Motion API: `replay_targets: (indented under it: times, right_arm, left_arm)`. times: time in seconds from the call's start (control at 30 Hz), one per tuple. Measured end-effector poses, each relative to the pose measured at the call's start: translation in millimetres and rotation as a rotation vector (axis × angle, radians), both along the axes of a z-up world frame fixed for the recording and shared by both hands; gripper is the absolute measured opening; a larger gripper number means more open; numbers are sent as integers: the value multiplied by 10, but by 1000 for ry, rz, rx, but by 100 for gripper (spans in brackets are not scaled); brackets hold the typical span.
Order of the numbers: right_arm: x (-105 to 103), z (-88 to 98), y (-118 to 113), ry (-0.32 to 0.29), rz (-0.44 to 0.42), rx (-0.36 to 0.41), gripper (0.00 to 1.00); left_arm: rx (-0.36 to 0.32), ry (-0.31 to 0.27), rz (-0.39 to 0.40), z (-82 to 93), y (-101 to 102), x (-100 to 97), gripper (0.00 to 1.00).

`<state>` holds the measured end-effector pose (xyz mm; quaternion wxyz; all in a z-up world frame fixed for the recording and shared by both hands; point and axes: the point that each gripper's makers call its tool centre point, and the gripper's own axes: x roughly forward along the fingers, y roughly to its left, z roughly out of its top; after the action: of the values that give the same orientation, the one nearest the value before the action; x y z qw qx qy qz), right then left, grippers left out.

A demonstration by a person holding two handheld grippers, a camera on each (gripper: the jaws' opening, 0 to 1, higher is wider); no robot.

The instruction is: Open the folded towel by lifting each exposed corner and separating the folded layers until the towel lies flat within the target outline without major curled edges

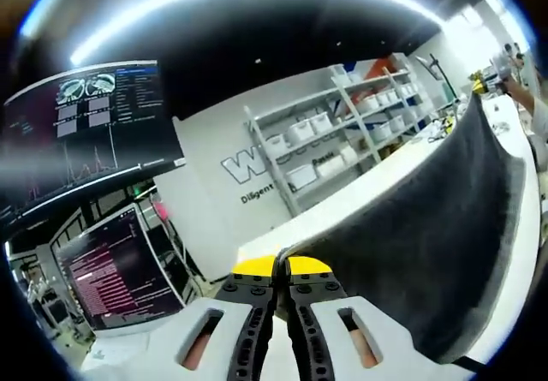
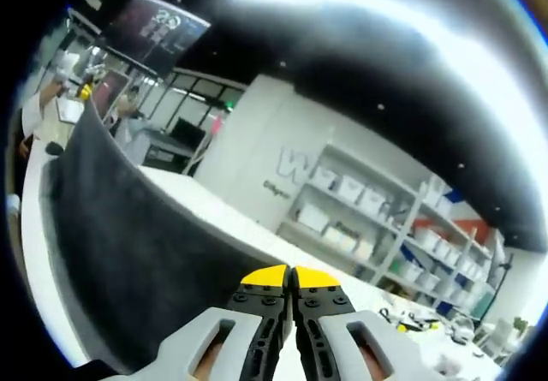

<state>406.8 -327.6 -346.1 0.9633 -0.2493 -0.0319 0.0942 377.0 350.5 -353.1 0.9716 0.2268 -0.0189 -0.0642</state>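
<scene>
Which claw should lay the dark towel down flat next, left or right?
Neither stands out. The left claw and right claw each pinch a corner of the towel stretched between them, so probably both lower together.

White shelving (image 1: pixel 342 133) with bins, two monitors (image 1: pixel 116 278), white table (image 2: pixel 282 240)

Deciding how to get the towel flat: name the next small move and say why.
Probably lower both tools together, keeping the edge taut. The left tool and right tool are each shut on the dark towel, which hangs stretched between them above the white table.
</scene>
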Motion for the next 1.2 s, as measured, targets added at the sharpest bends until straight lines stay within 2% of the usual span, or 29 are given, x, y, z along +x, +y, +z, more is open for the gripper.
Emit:
replay_targets:
  times: [0.27,0.57,1.2]
  right_arm:
    - [160,-94,12,24,-3,-9,0]
    - [298,-170,53,49,-1,-30,0]
    - [554,-348,129,75,6,-63,0]
  left_arm:
    - [26,36,4,-109,1,170,2]
    - [22,62,7,-232,44,280,2]
    - [25,93,19,-416,103,514,2]
